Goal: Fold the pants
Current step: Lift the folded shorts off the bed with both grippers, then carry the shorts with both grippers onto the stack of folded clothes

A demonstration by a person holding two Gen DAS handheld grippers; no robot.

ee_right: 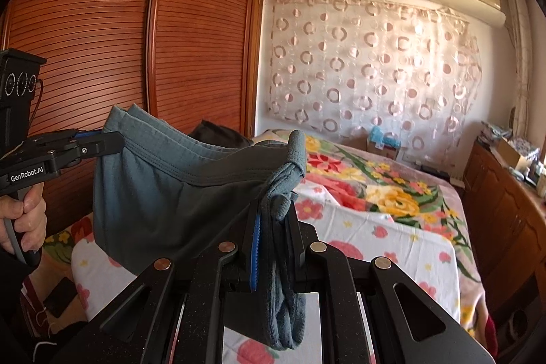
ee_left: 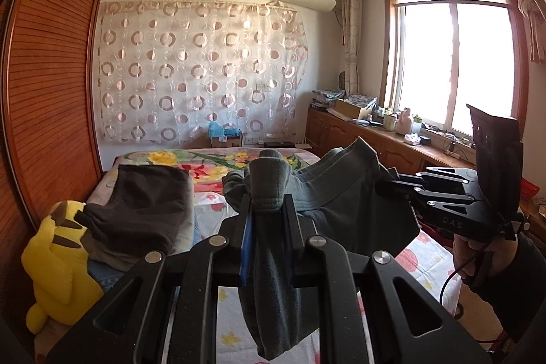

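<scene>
Pants [ee_left: 344, 193]: grey-green, lifted above the bed, waistband stretched between the two grippers, cloth sagging below.
Left gripper [ee_left: 265, 210]: jaws narrow, clamped on one end of the waistband; bunched fabric poking out past the tips and hanging under the fingers.
Right gripper [ee_right: 273, 217]: jaws narrow, pinching the other end of the waistband; a fold draped down between the fingers.
Bed [ee_right: 392, 227]: floral sheet, spread under the hanging pants.
Folded dark clothes [ee_left: 146, 210]: stacked near the bed's left edge in the left wrist view.
Yellow plush toy [ee_left: 58, 265]: just beside that stack, at the near left corner.
Wardrobe [ee_right: 119, 40]: slatted wood, along the bed's left side.
</scene>
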